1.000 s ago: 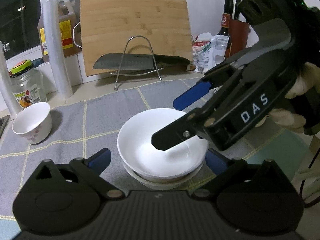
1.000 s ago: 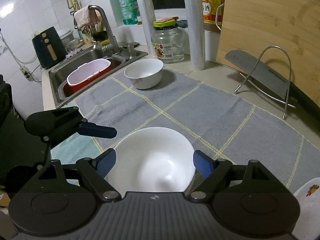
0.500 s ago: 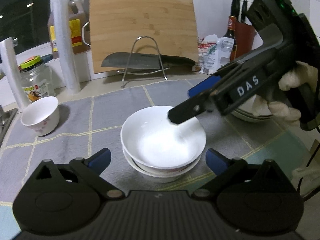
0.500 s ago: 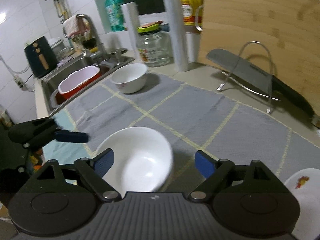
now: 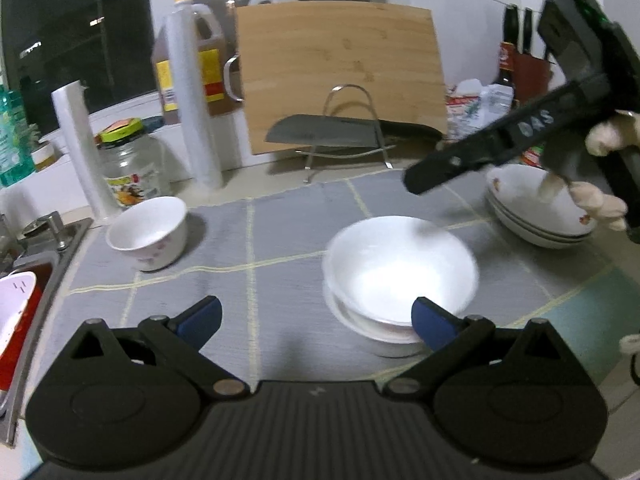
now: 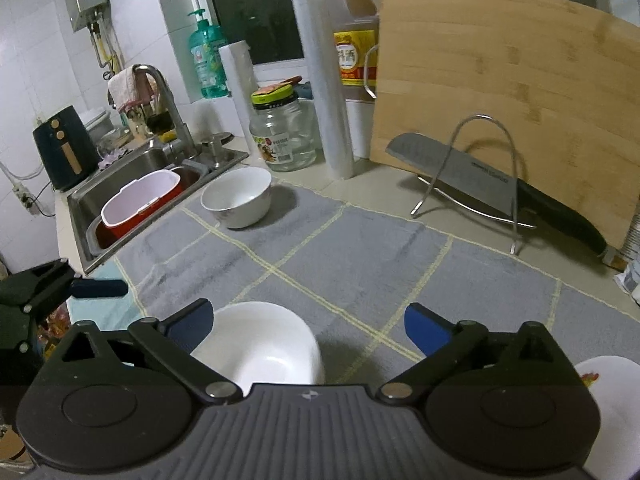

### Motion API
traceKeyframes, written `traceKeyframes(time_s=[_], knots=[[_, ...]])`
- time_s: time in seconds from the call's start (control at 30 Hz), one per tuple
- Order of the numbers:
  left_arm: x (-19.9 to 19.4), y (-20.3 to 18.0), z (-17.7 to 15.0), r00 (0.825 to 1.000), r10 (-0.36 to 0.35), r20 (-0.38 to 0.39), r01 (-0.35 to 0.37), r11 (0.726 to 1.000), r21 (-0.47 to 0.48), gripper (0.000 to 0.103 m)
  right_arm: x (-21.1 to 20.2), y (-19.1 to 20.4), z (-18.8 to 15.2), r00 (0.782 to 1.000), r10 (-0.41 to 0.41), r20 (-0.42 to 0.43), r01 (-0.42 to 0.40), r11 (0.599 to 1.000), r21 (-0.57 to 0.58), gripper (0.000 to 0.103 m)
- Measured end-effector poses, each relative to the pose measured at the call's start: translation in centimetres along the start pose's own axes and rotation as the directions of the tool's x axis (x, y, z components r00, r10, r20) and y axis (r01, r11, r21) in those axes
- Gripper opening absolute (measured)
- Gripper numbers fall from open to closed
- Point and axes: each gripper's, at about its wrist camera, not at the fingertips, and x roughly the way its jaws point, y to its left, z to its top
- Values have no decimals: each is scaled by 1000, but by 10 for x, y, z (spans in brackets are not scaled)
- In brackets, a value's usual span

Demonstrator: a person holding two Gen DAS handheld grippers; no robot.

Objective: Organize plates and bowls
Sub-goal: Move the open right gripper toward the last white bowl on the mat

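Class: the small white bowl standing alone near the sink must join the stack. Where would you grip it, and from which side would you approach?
Grip the small bowl by its rim, one finger inside and one outside the wall, probably from above on the open mat side. It stands upright with its mouth open, and the jar and sink crowd its far sides.

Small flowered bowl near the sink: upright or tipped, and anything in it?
Upright and empty. The small flowered bowl sits on its base on the grey mat, rim level, and only bare white interior shows.

White tiled walls [image 6: 48,80] and a dark night window [image 6: 264,8] back the pale countertop [image 6: 372,188]; a steel sink [image 6: 132,176] sits far left.
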Motion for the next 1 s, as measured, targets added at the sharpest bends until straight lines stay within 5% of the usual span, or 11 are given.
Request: traceKeyframes(time_s=[0.53,1.0], knots=[[43,118,-16,1000,-28,-15,27,998,-56,102,62,73,38,984,-160,-79,157,987,-42,103],[94,163,-13,1000,-20,-18,18,994,-107,102,101,104,76,983,-168,-68,161,982,-99,103]])
